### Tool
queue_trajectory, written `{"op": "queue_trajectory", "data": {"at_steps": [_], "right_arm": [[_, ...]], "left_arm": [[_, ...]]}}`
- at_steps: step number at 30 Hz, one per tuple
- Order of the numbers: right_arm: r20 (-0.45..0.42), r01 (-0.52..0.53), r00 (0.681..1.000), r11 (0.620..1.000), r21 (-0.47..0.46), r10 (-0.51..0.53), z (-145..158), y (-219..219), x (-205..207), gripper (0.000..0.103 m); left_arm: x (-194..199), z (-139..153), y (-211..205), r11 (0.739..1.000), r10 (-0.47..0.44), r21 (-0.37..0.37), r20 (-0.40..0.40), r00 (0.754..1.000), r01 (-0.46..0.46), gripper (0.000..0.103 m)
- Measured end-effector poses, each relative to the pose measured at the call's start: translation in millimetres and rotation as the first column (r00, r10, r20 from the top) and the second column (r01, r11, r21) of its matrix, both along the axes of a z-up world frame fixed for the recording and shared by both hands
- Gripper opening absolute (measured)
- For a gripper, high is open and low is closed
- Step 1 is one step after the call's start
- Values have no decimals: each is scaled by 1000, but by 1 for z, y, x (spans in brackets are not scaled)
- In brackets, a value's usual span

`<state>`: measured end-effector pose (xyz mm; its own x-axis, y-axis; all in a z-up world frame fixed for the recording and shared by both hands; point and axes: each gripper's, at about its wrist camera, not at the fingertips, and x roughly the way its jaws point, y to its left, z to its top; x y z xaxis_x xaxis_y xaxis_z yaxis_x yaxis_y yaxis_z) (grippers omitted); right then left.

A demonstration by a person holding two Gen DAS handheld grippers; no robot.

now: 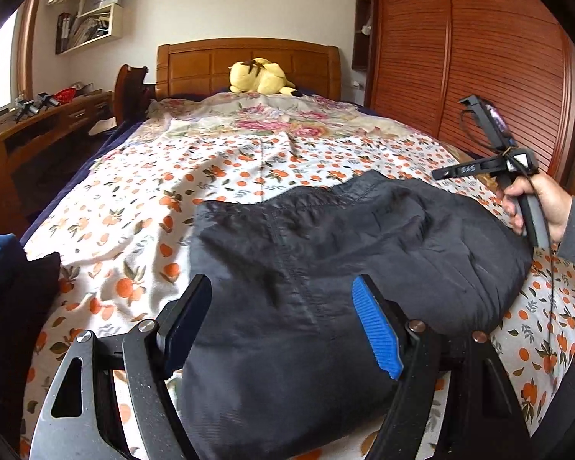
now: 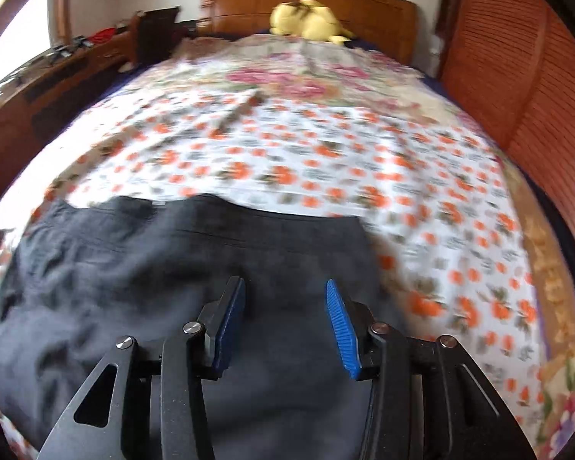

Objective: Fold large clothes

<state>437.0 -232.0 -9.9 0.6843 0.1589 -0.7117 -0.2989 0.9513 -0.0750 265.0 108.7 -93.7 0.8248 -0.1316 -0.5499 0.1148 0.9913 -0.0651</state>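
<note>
Dark garment [image 1: 326,253], folded on the orange-print bedspread [image 1: 142,207] with its near edge cut off below both views, lies beneath the wide-spread, empty left gripper [image 1: 281,322] and the partly spread, empty right gripper [image 2: 285,326], whose view is motion-blurred, before a wooden headboard [image 1: 211,61] and yellow plush toy [image 1: 258,76].
</note>
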Motion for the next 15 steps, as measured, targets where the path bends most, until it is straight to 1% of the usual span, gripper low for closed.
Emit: {"op": "queue_trajectory", "data": {"at_steps": [5,9,10,14,15], "right_arm": [[-23,-144,989,989,9,145,-15,72,8,46],[-47,-213,976,977,-6,212,-31,110,31,46],[-60,-218,974,976,-18,217,-38,116,40,46],[-139,-178,976,983,-51,169,-65,126,78,46],[-139,-169,977,984,-58,160,-70,125,83,46]], "left_arm": [[-5,-1,21,999,33,1,2,999,-33,77],[-10,-1,39,998,68,-8,11,998,-68,77],[-13,0,42,997,73,-11,15,997,-73,77],[-18,1,55,996,90,-17,22,996,-90,77],[-18,1,58,995,95,-20,20,995,-95,77]]}}
